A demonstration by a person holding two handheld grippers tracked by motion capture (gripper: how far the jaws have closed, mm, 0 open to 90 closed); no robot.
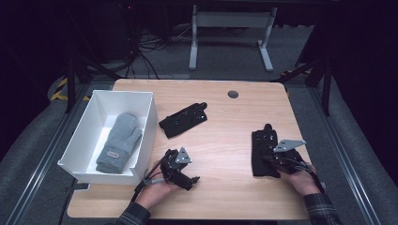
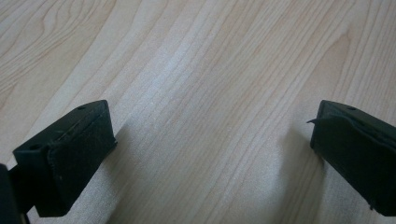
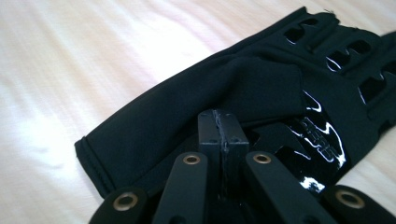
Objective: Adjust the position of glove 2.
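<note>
Currently, a black fingerless glove [image 1: 261, 152] is laid flat near the right edge of the wooden worktop [image 1: 225, 140], cuff toward the near edge and finger openings toward the far edge. Cut-out holes across the knuckles and a glossy printed logo on the back are seen in the right gripper view [image 3: 261, 88]. The right gripper [image 1: 272, 158] is positioned over this glove with its jaws pressed together; whether fabric is pinched between them cannot be told. The left gripper [image 1: 190, 180] is held near the near edge with its jaws set wide apart over bare wood, nothing between them. A second black glove [image 1: 183, 120] lies mid-worktop, and a grey mitten [image 1: 119, 142] rests in a white bin [image 1: 145, 136] at the left edge.
</note>
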